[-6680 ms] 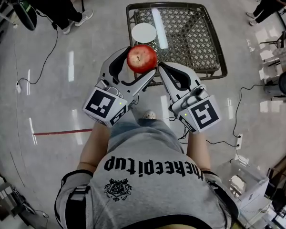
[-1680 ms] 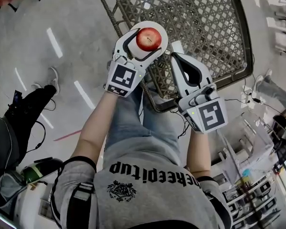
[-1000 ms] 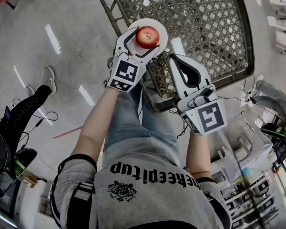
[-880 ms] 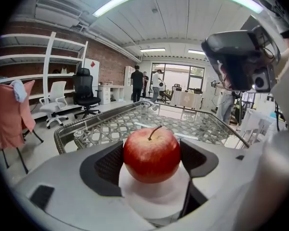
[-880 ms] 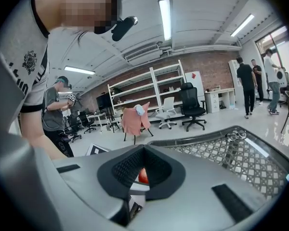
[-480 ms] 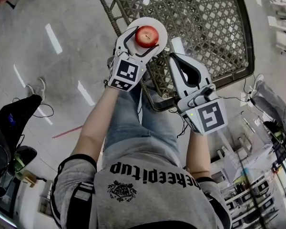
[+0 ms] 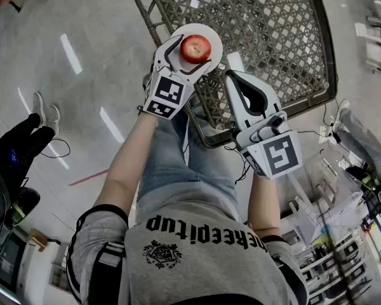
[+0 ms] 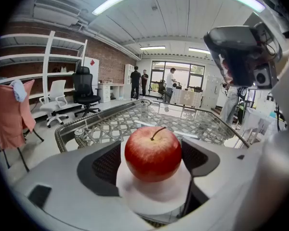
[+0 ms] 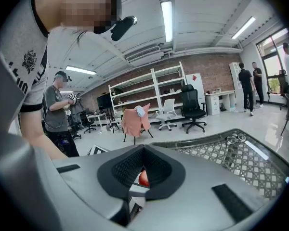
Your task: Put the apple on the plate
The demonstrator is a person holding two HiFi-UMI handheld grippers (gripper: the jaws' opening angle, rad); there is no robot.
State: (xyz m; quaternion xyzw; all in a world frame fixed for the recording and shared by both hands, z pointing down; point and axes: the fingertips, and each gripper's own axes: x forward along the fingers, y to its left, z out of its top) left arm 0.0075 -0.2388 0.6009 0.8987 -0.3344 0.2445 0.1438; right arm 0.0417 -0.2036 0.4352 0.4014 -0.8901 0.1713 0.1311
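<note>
On the near edge of the dark lattice-patterned, glass-topped table (image 7: 276, 24), a round white plate (image 7: 214, 38) carries the red apple (image 7: 195, 48), stem up and roughly centred. The left claw (image 7: 194, 52) is closed round the apple, with a dark ribbed pad on each flank. In the left gripper view the apple's underside meets the plate. The right claw (image 7: 231, 76) is shut on nothing, tips together, over the table rim just beside the plate. A sliver of apple shows through the loop of its jaws. Table top otherwise bare apart from light reflections. Surroundings: a black cable (image 7: 51, 150) and a red floor line (image 7: 89, 177) on the grey floor to the left. A black office chair (image 8: 84, 89), a white office chair (image 8: 55, 99) and a salmon cloth draped over a chair back (image 8: 9, 117) stand beyond the table. White shelving (image 9: 156, 93) lines the brick wall, and a person in a grey shirt (image 9: 55, 112) stands well apart.
</note>
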